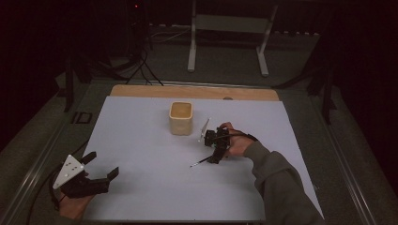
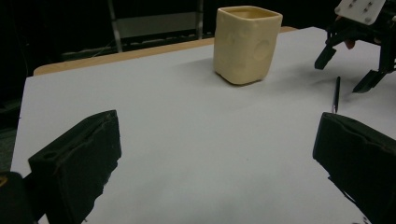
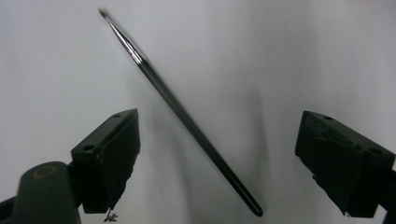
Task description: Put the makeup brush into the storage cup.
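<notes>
Cream cup (image 1: 181, 118) stands beyond the brush (image 3: 177, 109), which lies untouched between the wide-open right gripper (image 3: 217, 158).

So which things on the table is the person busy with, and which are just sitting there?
In use:
- thin black brush, lying flat on the white table
- right gripper, jaws open on either side of the brush

Just sitting there:
- cream cup, standing upright
- left gripper, open, holding nothing
</notes>
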A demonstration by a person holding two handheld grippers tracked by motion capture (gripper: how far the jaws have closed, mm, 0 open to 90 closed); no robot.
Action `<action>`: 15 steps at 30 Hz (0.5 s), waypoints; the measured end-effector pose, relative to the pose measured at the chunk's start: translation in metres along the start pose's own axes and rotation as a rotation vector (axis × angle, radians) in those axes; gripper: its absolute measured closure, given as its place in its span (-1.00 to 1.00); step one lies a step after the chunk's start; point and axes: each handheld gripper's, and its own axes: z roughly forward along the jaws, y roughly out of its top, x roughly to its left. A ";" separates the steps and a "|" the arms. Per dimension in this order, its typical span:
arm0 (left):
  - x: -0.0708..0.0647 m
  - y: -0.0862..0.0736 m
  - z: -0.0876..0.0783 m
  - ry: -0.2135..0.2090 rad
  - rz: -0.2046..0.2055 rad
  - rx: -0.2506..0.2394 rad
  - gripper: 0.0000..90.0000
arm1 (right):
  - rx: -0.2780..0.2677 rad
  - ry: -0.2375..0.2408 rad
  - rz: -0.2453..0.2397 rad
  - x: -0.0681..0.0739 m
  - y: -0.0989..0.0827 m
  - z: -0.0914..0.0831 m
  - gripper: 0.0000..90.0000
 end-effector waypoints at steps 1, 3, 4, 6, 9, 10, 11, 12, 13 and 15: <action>0.000 0.000 0.000 0.000 0.000 0.000 -0.95 | 0.012 0.001 0.004 0.000 0.000 0.001 -0.65; 0.000 0.000 0.000 0.000 0.002 0.002 -0.95 | 0.023 0.008 0.002 0.000 0.000 0.004 -0.58; 0.000 0.000 0.000 0.000 0.002 0.002 -0.95 | 0.029 0.010 0.001 0.000 0.000 0.006 -0.55; 0.000 0.000 0.000 0.001 0.002 0.003 -0.95 | 0.042 0.023 -0.005 0.000 0.001 0.008 -0.46; 0.000 0.000 0.000 0.000 0.001 0.002 -0.95 | 0.047 0.024 -0.006 0.001 0.002 0.009 -0.40; 0.000 0.000 0.000 0.001 0.001 0.003 -0.95 | 0.060 0.058 -0.013 0.001 0.004 0.011 -0.12; 0.000 0.000 0.000 0.000 0.001 0.003 -0.95 | 0.068 0.062 -0.014 0.001 0.005 0.012 -0.09; 0.000 0.000 0.000 -0.001 0.002 0.003 -0.95 | 0.068 0.062 -0.014 0.001 0.005 0.012 -0.09; 0.000 0.000 0.000 0.000 0.002 0.003 -0.95 | 0.070 0.063 -0.016 0.001 0.006 0.011 0.04; 0.000 0.000 0.000 -0.001 0.002 0.003 -0.94 | 0.095 0.063 -0.031 0.002 0.008 0.010 0.25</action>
